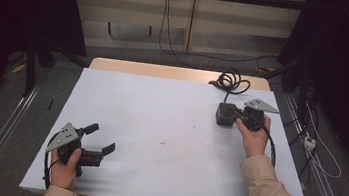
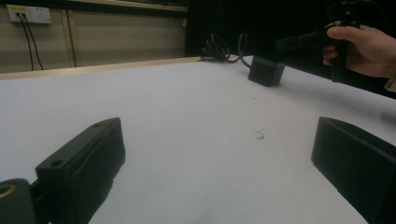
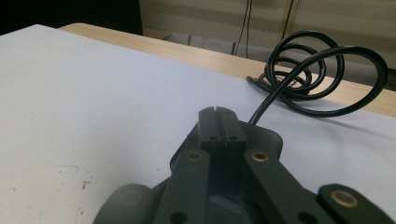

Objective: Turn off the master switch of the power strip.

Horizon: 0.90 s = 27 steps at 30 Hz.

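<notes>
Two grippers in play, one busy. My right gripper [image 1: 235, 114] sits at the far right of the table [image 1: 159, 126], jaws pressed together over the top of the black power adapter [image 1: 224, 115]. From the right gripper view they look closed, tips meeting above the block [image 3: 261, 135]; I can't tell whether they actually pinch anything or just rest against it. I judge the approach is from the near side so the cord stays out of the way. That cord [image 1: 232, 81] leaves the adapter's far side and coils at the far edge of the table, partly on the bare wood strip [image 1: 175, 73]; the loops [image 3: 308, 65] lie loose, so a lift would drag them.

My left gripper [image 1: 102, 139] is parked near the front left corner, jaws spread wide, nothing between them, well apart from the adapter. The left gripper view looks across the table at the block [image 2: 266, 71] and the right hand [image 2: 364, 46]. Probably held back to keep the middle free for setting the adapter down. Small dark specks [image 1: 163, 142] mark the white sheet mid-table.
</notes>
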Each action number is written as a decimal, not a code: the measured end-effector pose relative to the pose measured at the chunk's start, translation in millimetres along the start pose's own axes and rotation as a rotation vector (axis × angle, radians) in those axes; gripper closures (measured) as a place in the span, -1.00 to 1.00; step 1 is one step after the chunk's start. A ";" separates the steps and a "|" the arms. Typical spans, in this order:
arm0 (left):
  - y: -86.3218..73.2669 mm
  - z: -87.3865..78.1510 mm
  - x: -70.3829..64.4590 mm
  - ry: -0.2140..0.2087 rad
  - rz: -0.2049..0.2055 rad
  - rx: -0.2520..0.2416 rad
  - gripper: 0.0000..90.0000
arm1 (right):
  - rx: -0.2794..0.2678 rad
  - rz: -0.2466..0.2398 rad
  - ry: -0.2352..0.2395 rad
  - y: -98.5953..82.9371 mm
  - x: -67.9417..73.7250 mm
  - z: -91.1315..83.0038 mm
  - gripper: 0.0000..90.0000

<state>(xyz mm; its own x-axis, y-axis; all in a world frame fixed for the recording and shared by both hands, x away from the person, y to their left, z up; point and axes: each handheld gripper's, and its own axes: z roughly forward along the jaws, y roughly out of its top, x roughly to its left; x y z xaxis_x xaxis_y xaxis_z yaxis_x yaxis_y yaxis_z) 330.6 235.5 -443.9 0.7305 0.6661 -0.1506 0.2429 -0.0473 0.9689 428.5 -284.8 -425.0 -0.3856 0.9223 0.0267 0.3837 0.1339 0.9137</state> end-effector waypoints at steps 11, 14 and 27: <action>0.1 -0.6 0.4 0.000 0.002 -0.003 -0.95 | 0.006 -0.001 -0.002 -2.6 -0.4 3.3 1.00; 0.0 -0.7 0.4 -0.001 0.000 -0.004 -0.95 | 0.010 0.001 -0.003 -3.8 -0.9 4.3 1.00; 0.0 -0.9 0.4 0.001 -0.001 -0.004 -0.95 | 0.022 -0.004 -0.013 -7.5 -3.6 6.1 1.00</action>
<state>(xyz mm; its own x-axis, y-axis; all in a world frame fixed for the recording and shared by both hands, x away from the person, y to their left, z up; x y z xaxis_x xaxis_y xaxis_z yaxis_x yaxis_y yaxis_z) 330.3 236.4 -443.8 0.7299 0.6666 -0.1514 0.2407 -0.0434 0.9696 432.2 -286.9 -434.4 -0.3767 0.9262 0.0178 0.4009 0.1456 0.9045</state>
